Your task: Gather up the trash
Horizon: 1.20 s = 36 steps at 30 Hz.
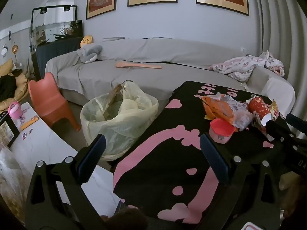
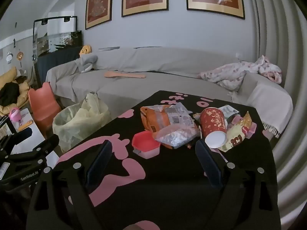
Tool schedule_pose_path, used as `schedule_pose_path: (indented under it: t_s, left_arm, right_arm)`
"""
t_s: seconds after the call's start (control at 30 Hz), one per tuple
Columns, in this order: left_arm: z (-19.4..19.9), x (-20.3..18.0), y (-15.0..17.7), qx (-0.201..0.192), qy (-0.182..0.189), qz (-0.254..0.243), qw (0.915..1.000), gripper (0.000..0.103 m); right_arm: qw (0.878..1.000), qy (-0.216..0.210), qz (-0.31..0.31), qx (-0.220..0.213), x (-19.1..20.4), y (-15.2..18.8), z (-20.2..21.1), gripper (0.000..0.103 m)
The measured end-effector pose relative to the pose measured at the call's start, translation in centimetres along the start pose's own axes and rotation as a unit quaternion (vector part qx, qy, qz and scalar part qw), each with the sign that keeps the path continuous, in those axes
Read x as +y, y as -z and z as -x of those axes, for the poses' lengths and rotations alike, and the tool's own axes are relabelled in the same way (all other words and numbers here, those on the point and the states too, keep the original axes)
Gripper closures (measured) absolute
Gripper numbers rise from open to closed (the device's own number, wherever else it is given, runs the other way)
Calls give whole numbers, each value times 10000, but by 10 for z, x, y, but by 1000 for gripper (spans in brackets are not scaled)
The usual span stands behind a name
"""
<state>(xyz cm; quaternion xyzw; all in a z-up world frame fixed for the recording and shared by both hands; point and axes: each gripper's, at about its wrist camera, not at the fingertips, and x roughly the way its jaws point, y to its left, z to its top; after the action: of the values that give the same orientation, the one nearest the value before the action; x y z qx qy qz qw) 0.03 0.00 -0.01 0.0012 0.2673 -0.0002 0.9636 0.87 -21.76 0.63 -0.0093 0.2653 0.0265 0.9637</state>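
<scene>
Left claw (image 1: 152,148): wide, holding nothing, above the table edge.
Right claw (image 2: 153,154): wide, empty.
Trash: box (image 2: 146,144) just ahead of right claw, cup (image 2: 213,128) ahead-right.
Bin (image 1: 119,118): ahead-left of left claw, beside table (image 2: 172,182).

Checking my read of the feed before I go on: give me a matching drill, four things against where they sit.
Things:
1. red paper cup
2. pink-lidded box
3. lined trash bin
4. floral blanket

Places:
A. on the floor, left of the table
B. on the sofa's right end
C. on its side among the wrappers
D. at the pile's near-left edge

Pairs: 1-C, 2-D, 3-A, 4-B
</scene>
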Motion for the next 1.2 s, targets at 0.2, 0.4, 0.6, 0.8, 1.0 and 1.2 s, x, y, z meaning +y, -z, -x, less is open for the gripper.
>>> schedule_pose_path:
  t_s: [0.2,0.4,0.6,0.8,1.0,1.2]
  left_arm:
    - [-4,-1,0,7,-5,13,10000,9]
    - [-2,-2,-3,-93,-16,24,10000,9]
    - [3,2,-3,-55,1,40,10000,9]
    - [4,2,-3,-51,5,51,10000,9]
    - [4,1,-2,-33,11,41,10000,9]
    - [4,-1,-2,-23,26,29,10000,9]
  right_arm:
    - [10000,31,88,-11,6,0,0,18]
    - [9999,25,116,2,6,2,2,18]
    - [9999,7,121,36,4,3,0,18]
    - [9999,6,106,36,4,3,0,18]
    - [9999,1,80,73,2,5,0,18]
    - [9999,1,72,79,1,5,-1,18]
